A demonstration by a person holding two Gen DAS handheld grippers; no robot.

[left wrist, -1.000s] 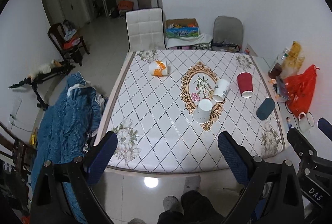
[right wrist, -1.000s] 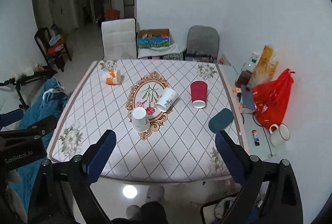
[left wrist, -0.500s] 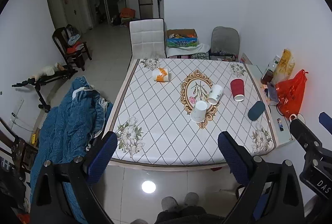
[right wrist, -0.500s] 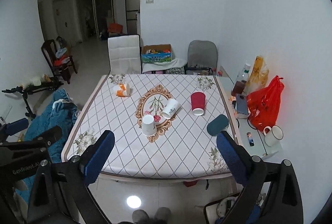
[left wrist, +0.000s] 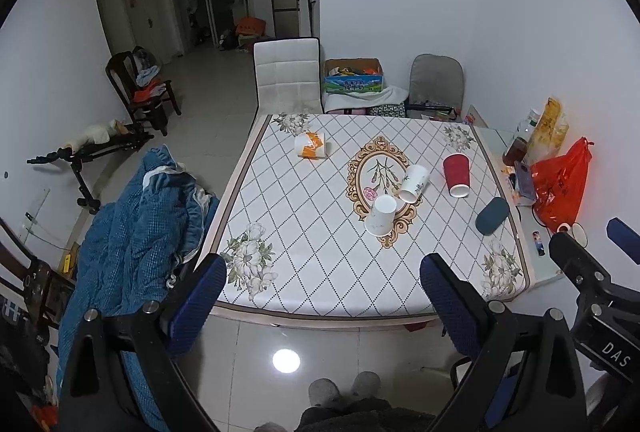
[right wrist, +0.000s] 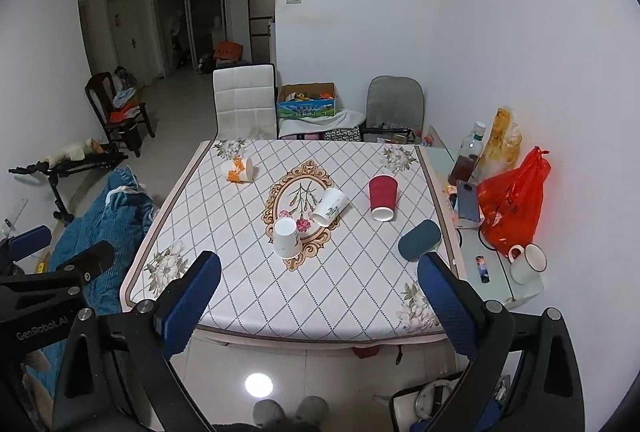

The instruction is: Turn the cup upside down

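Note:
Several paper cups are on the patterned table (left wrist: pixel 320 232). A white cup (left wrist: pixel 381 215) (right wrist: pixel 286 238) stands upside down near the middle. Another white cup (left wrist: pixel 414 183) (right wrist: pixel 329 206) lies on its side beside it. A red cup (left wrist: pixel 457 175) (right wrist: pixel 383 197) and a dark teal cup (left wrist: pixel 492 215) (right wrist: pixel 419 240) are on the right; an orange-and-white cup (left wrist: pixel 311 145) (right wrist: pixel 238 169) lies at the far left. My left gripper (left wrist: pixel 320 296) and right gripper (right wrist: pixel 318 292) are both open and empty, held high, back from the table's near edge.
A blue blanket (left wrist: pixel 132 232) hangs over a chair left of the table. A side shelf on the right holds a red bag (right wrist: pixel 514 204), a bottle (right wrist: pixel 466 156), a phone and a white mug (right wrist: pixel 528 264). White and grey chairs and a box stand behind the table.
Both grippers have pulled up and back from the table, so the table and cups look smaller and farther. The cups have not moved.

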